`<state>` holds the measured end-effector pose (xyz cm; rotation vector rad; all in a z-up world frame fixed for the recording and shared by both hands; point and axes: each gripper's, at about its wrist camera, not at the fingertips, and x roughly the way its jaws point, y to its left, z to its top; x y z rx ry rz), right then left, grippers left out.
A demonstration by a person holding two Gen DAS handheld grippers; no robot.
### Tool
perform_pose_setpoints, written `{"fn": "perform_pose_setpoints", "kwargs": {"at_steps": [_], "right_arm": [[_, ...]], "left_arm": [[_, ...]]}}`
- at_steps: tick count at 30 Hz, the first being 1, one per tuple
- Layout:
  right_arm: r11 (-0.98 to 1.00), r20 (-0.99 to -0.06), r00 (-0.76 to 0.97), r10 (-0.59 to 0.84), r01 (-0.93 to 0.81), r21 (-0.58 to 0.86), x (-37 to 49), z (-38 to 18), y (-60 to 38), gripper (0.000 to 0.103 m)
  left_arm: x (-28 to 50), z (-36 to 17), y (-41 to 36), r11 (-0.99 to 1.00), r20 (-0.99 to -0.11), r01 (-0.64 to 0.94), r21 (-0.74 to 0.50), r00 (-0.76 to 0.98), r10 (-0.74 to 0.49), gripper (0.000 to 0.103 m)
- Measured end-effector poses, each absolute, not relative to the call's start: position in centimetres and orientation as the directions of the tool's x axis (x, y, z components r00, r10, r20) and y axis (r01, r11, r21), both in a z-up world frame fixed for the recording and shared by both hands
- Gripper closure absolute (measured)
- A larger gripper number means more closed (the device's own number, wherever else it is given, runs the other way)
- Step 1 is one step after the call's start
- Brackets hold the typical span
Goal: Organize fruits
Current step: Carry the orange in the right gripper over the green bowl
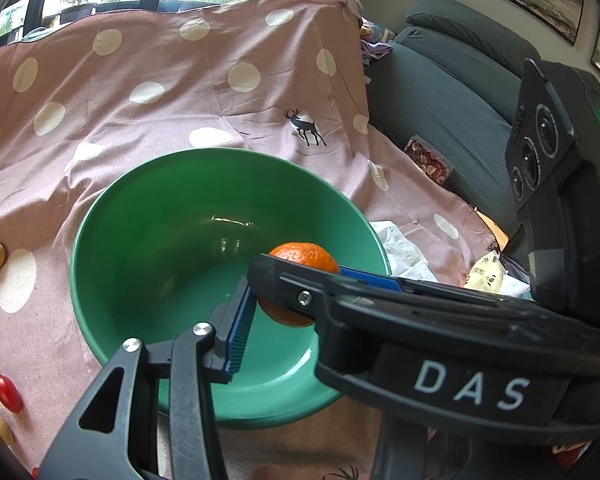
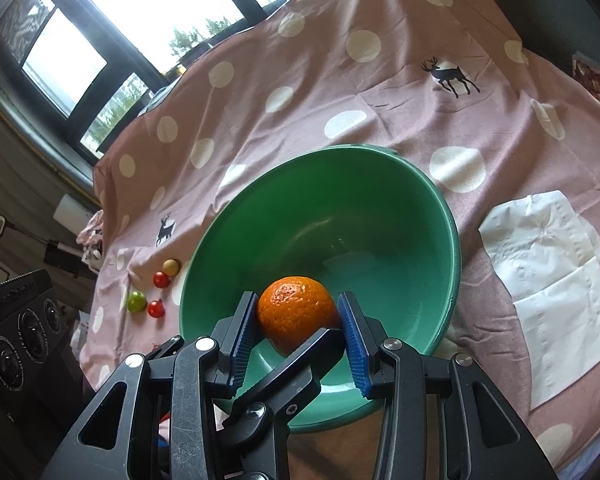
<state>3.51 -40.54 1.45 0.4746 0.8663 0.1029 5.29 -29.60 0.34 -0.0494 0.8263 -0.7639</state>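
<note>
A green bowl (image 1: 140, 216) (image 2: 380, 208) sits on a pink spotted cloth. My right gripper (image 2: 298, 322) is shut on an orange tangerine (image 2: 296, 312) and holds it over the bowl's near side. In the left wrist view the right gripper's body crosses the frame and the tangerine (image 1: 306, 258) shows behind its finger. Of my left gripper only one blue-padded finger (image 1: 240, 332) shows, over the bowl's near rim; the other finger is hidden. Small red, yellow and green fruits (image 2: 160, 280) (image 1: 7, 392) lie on the cloth left of the bowl.
White paper towels (image 2: 552, 280) lie on the cloth right of the bowl. A grey sofa (image 1: 452, 80) with a snack packet (image 1: 428, 158) stands behind at the right. A window runs along the back. A black device (image 2: 16, 320) sits at the left.
</note>
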Motion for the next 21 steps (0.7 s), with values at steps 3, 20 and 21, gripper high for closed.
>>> {"fn": "perform_pose_setpoints", "kwargs": {"at_steps": [3,20,21], "right_arm": [[0.893,-0.714,0.646,0.268,0.111,0.435,3.58,1.32,-40.57,0.059],[0.903,-0.736,0.633,0.240,0.133,0.409,3.85,1.00,-40.36,0.059],[0.903,-0.737,0.632,0.239,0.134,0.407,3.87,1.00,-40.34,0.059]], "left_arm": [[5.38,0.19,-29.71,0.735,-0.647,0.594,-0.328,0.426,-0.633,0.060],[5.82,-0.61,-29.71,0.726,-0.646,0.592,-0.350,0.409,-0.645,0.060],[5.82,-0.63,-29.70,0.725,-0.645,0.592,-0.351,0.409,-0.646,0.060]]}}
